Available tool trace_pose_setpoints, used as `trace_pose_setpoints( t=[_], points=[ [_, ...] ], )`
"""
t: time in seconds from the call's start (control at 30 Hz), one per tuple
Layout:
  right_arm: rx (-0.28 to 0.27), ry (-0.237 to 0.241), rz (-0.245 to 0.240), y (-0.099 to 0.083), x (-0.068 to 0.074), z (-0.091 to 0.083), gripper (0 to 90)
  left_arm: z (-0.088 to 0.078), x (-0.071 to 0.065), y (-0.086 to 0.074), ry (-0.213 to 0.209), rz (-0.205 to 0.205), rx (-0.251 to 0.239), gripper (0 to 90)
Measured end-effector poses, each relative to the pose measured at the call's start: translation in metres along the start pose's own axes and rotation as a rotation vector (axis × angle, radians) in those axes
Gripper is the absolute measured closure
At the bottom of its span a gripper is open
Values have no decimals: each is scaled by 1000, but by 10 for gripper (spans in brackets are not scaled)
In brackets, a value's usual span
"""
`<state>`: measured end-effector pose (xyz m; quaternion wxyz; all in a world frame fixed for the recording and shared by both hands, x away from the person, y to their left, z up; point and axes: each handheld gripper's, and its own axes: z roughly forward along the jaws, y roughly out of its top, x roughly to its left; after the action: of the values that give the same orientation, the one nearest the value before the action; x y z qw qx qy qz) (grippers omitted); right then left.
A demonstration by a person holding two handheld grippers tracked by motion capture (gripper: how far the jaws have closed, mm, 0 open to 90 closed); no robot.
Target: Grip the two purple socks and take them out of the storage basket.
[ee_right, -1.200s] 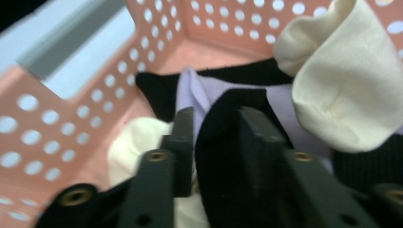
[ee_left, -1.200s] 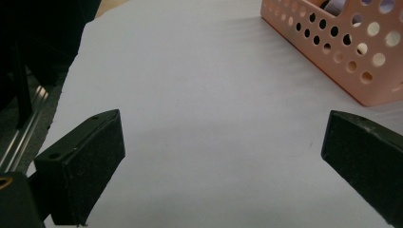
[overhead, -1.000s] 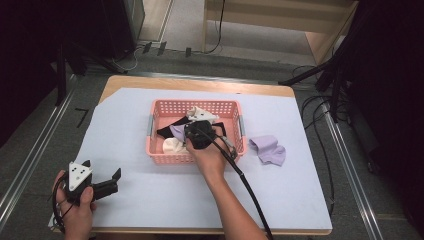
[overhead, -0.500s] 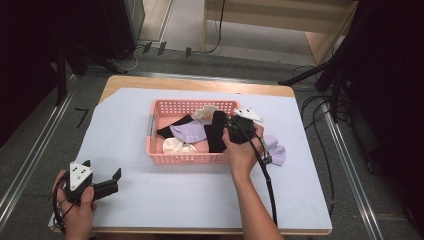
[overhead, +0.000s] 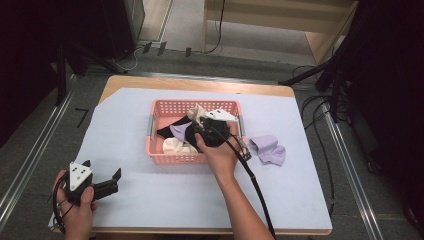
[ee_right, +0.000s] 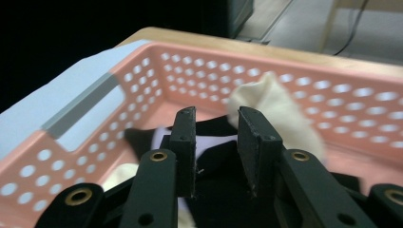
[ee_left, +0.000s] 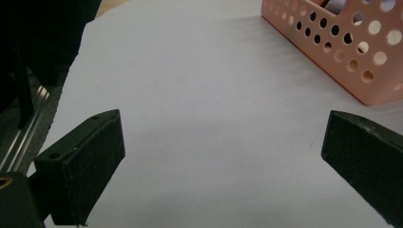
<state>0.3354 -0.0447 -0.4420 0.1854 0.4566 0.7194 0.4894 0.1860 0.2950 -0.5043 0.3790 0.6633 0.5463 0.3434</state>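
We hold our right gripper [ee_right: 216, 152] over the pink basket [overhead: 165, 110], its fingers a little apart after just opening, nothing pinched; black cloth [ee_right: 214, 190] lies under them, a cream sock [ee_right: 280, 114] just beyond. Our left gripper [ee_left: 223, 156] rests on the tabletop [ee_left: 199, 71], fingers wide apart.

Bright even tabletop light, dark surroundings.

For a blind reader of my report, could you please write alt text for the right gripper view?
The right gripper, its two black jaws a little apart with nothing pressed between them, points into a pink perforated basket. A cream sock and dark socks lie in it.
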Motion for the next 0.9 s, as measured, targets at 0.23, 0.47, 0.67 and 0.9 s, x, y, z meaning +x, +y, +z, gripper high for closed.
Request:
trace_pose_setpoints(
  t=[0.23, 0.47, 0.67, 0.9],
  points=[
    [138, 45, -8, -3, 20, 31, 626, 0, 0, 0, -3, -5, -2, 13],
    [294, 27, -11, -3, 26, 49, 571, 0, 0, 0, -1, -3, -3, 14],
    [362, 41, 7, -5, 27, 54, 682, 0, 0, 0, 0, -4, -2, 13],
    [362, 58, 3, -6, 28, 53, 898, 0, 0, 0, -3, -5, -3, 14]
  ],
)
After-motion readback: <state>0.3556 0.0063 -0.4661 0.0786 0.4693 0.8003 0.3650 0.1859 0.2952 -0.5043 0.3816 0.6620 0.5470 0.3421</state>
